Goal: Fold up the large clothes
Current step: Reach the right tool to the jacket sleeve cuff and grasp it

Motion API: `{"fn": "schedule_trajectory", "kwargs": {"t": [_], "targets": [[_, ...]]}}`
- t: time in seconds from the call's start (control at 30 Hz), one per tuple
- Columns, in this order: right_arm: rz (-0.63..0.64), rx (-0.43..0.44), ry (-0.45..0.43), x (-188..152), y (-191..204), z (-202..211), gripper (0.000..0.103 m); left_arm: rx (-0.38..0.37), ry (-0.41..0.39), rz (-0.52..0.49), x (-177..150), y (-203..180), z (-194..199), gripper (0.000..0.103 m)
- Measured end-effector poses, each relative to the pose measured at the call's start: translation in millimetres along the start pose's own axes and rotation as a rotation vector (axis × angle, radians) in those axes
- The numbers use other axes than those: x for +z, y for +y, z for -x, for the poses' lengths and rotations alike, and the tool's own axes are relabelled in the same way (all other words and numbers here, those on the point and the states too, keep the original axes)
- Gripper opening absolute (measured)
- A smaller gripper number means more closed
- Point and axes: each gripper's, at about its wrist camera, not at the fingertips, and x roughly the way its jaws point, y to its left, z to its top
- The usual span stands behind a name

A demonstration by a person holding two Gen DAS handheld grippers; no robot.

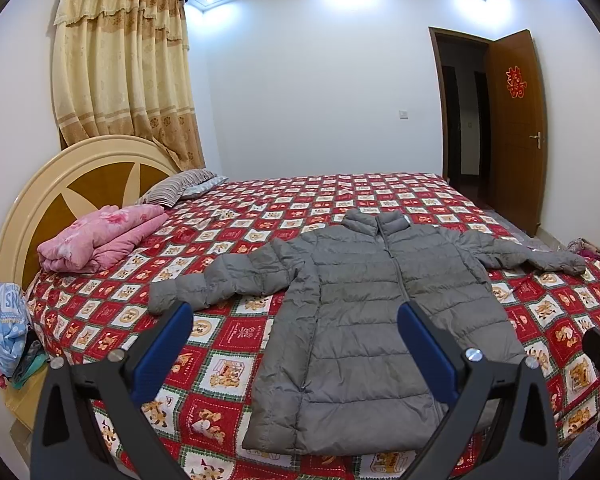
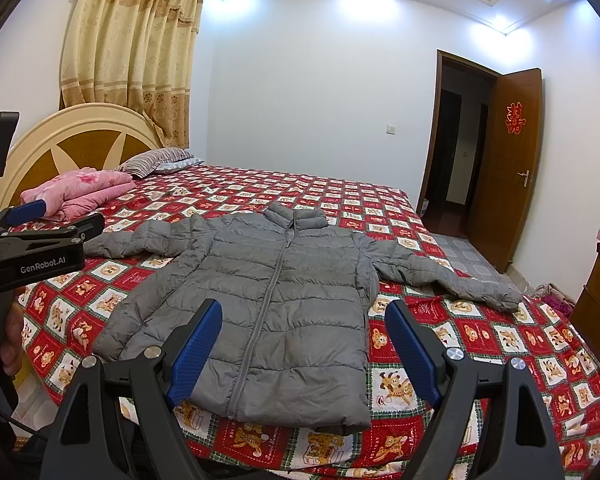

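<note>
At the far left we see a folded pink floral quilt (image 1: 100,238) and a striped pillow (image 1: 180,188) by the cream wooden headboard (image 1: 60,184), well apart from the grey quilted puffer jacket (image 1: 380,300), which lies flat, zipped, sleeves spread, on the red checked cartoon bedspread (image 1: 228,332). We hold our left gripper (image 1: 296,354) and right gripper (image 2: 304,354) above the near hem, both with jaws wide apart and empty, nothing lying between them and the jacket. At right stands an open brown wooden door (image 1: 516,132).

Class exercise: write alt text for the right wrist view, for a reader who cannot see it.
A grey puffer jacket lies flat, zipped and sleeves spread on a red patterned bedspread, framed by the open right gripper. The left gripper shows at the left edge; a folded pink quilt sits by the headboard.
</note>
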Motion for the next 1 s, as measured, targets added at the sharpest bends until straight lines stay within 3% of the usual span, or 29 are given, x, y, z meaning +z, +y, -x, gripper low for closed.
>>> {"fn": "schedule_trajectory", "kwargs": {"t": [0.23, 0.47, 0.67, 1.0], "targets": [[-0.001, 0.002, 0.001, -0.6, -1.1, -0.9, 0.084, -0.003, 0.021, 0.006, -3.5, -1.1, -5.2, 0.103], [-0.06, -0.025, 0.028, -7.9, -24.7, -22.6, 0.084, -0.01, 0.071, -0.011, -14.6, -5.0, -38.2, 0.103], [-0.212, -0.066, 0.16, -29.4, -80.6, -80.4, 0.084, 0.014, 0.114, -0.016, -16.4, -8.0, -91.4, 0.103], [-0.463, -0.233, 0.289, -42.1, -205.2, -170.8, 0.084, 0.052, 0.17, -0.047, -8.7, -21.5, -196.4, 0.103]]}}
